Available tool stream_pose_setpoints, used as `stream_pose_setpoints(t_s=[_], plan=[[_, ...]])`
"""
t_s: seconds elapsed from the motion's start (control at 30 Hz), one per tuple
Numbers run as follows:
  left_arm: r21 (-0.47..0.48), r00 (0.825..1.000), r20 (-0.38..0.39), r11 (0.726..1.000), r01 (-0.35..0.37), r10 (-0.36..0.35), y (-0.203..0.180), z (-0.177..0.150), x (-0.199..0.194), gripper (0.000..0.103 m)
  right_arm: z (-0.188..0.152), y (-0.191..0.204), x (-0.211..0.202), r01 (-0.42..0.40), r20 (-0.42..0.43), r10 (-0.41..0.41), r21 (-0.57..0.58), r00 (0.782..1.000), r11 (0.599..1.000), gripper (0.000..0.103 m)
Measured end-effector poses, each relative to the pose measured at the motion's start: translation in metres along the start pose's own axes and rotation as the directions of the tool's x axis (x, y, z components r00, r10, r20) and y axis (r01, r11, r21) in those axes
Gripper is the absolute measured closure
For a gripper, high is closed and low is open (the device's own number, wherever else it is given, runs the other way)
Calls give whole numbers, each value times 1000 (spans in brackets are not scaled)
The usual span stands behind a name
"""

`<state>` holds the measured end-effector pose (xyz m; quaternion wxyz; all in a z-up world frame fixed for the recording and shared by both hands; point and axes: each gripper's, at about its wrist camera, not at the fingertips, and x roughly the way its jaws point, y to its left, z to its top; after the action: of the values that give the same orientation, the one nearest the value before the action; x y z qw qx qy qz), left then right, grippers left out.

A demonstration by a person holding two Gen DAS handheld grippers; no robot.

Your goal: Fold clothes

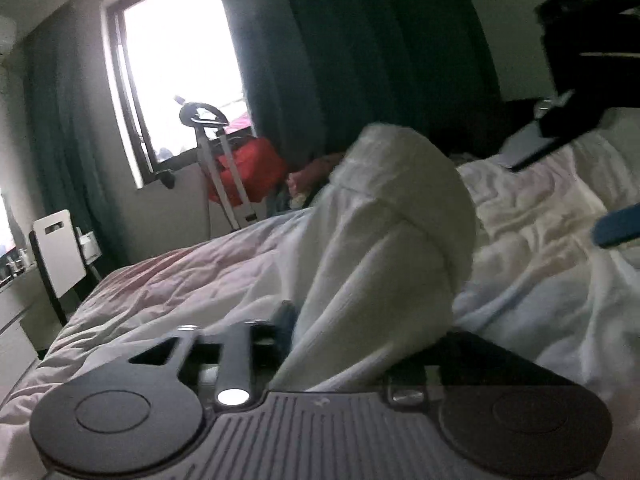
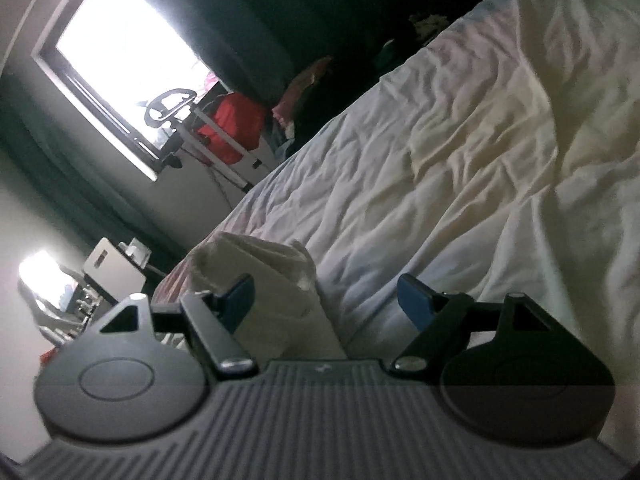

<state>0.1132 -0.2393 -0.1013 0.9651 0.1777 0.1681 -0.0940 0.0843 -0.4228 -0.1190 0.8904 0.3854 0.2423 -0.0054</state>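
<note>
Bright window [image 1: 176, 80], dark curtain [image 1: 380, 48], red bag [image 2: 232, 128]

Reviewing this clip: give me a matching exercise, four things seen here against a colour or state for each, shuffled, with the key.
Things:
1. white garment
2. right gripper
3. curtain
4. bag by the window

Colour or state:
A. red
B. jaws apart, nothing pressed between the pads
C. dark green
D. draped over the left gripper, rising in a hump above the bedsheet

Pairs: 1-D, 2-B, 3-C, 4-A
</note>
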Motion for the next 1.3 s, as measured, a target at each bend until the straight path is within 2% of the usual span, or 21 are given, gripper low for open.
stream_pose_setpoints(t_s=[0.03, 0.07, 0.17, 0.27, 0.4, 0.47, 0.63, 0.77, 0.87, 1.03, 1.17, 1.3], plan=[[-3, 999, -20, 1000, 27, -27, 5, -1, -2, 30, 0, -1, 1, -19, -6, 19, 16, 1000, 1000, 22], [-6, 998, -40, 999, 54, -54, 11, -3, -4, 23, -1, -2, 2, -37, -12, 38, 33, 999, 999, 22], [12, 988, -85, 992, 128, -127, 31, -12, -12, 17, -4, -4, 6, -77, -34, 79, 71, 996, 995, 22], [45, 981, -98, 984, 173, -168, 53, -31, -29, 11, -10, -8, 10, -118, -72, 128, 126, 989, 985, 22], [113, 973, -110, 971, 213, -201, 79, -53, -64, 10, -24, -8, 20, -155, -140, 183, 191, 973, 969, 22], [122, 975, -110, 971, 204, -191, 92, -57, -79, 9, -31, -4, 24, -159, -163, 192, 195, 968, 968, 22], [1, 987, -78, 990, 141, -140, 139, -66, -96, 8, -45, 9, 33, -197, -181, 231, 187, 956, 962, 22], [-140, 984, -118, 984, 114, -130, 161, -71, -92, 8, -52, 19, 47, -170, -175, 192, 131, 966, 977, 16], [-155, 986, -116, 983, 103, -122, 162, -78, -97, 8, -57, 23, 58, -120, -150, 129, 74, 980, 990, 16], [-144, 988, -108, 985, 91, -107, 152, -81, -112, 8, -63, 23, 63, -94, -80, 95, 18, 992, 995, 18], [-146, 989, -113, 986, 81, -98, 148, -82, -113, 6, -63, 27, 56, -70, -54, 68, -32, 996, 997, 44], [-125, 989, -107, 988, 85, -99, 147, -83, -112, 4, -66, 38, 43, -60, -8, 60, -88, 998, 994, 60]])
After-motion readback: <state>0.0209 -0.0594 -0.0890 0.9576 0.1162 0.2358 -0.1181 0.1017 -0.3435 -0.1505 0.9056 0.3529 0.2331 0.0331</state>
